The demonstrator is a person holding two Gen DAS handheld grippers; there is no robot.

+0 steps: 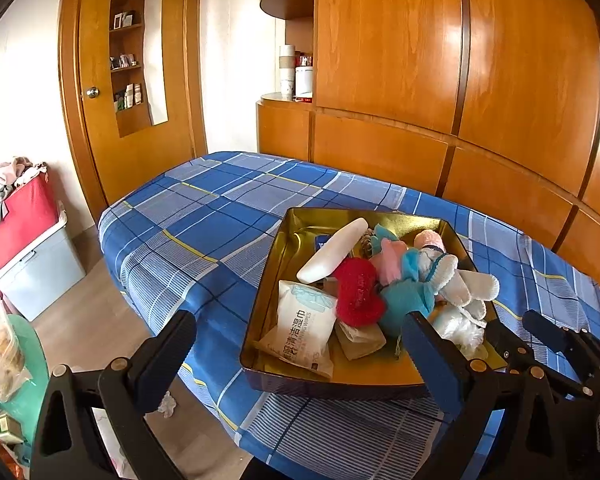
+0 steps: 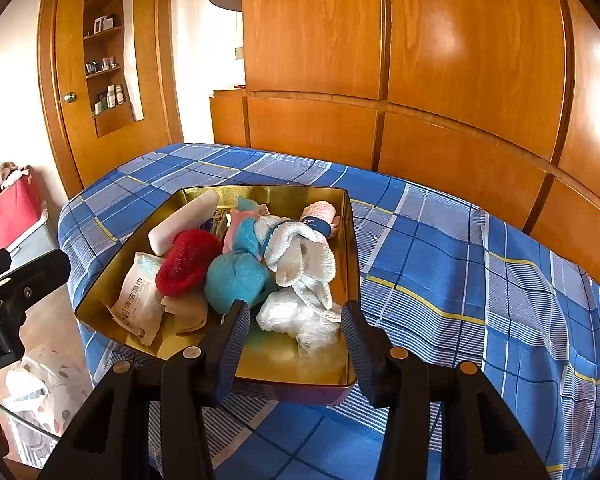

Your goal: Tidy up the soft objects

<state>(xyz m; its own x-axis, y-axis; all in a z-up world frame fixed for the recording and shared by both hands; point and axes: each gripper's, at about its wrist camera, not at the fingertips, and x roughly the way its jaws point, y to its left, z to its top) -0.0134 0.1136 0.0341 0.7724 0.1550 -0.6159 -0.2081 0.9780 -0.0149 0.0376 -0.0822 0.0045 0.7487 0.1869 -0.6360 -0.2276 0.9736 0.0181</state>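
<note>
- My right claw [image 2: 294, 330] stands part-spread with nothing between its pads; both fingers reach over the near rim of the gold tin [image 2: 350, 240].
- My left claw [image 1: 300, 344] is spread wide and holds nothing; its right finger [image 1: 432, 356] covers the tin's near right corner, its left finger hangs beyond the bed's edge over the floor.
- Just past my right claw lies a crumpled clear plastic bag [image 2: 300, 320], its outline hard to make out against the tin's shine.
- Behind it sit a teal soft ball [image 2: 238, 278], a red plush piece [image 2: 186, 260] and a white knitted toy [image 2: 300, 256], piled and overlapping.
- A pack of wet wipes [image 2: 138, 300] leans at the tin's left wall, its print partly cut off by the red plush piece.
- A white oblong case [image 2: 184, 220] lies at the far left; things under it are hidden.
- The tin rests on the blue checked bedspread [image 2: 440, 264], near the bed's edge.
</note>
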